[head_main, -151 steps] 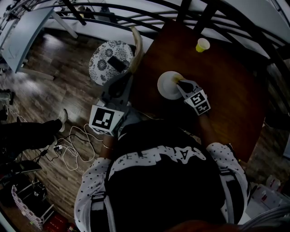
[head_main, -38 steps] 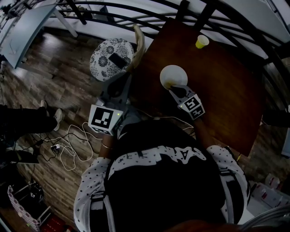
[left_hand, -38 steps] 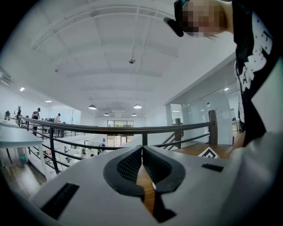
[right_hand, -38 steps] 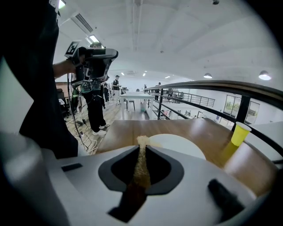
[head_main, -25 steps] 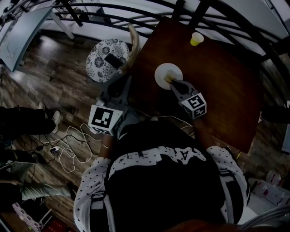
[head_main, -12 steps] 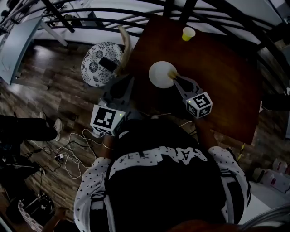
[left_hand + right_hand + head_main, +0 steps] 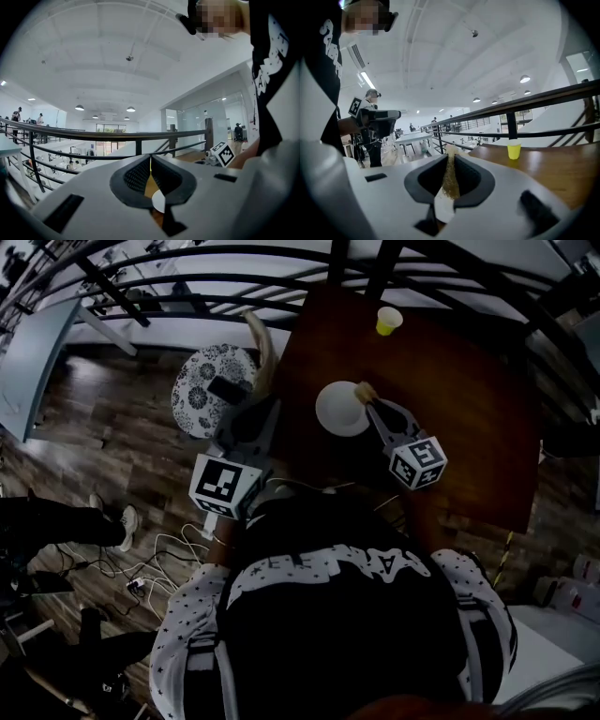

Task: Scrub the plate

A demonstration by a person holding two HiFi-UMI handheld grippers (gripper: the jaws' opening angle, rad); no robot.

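A white plate lies on the dark wooden table. My right gripper reaches over the plate's far right rim and is shut on a tan sponge. The right gripper view shows that sponge pinched between the pads, with a sliver of the plate below. My left gripper hangs beside the table's left edge, away from the plate. Its jaws are shut with nothing between them, and a bit of the plate shows below them.
A yellow cup stands at the table's far edge, also visible as the cup ahead and to the right. A patterned round stool with a phone stands left of the table. A black railing runs behind. Cables lie on the floor.
The right gripper has carried the sponge from the plate's near edge across to its far right rim. The left gripper has stayed beside the table.
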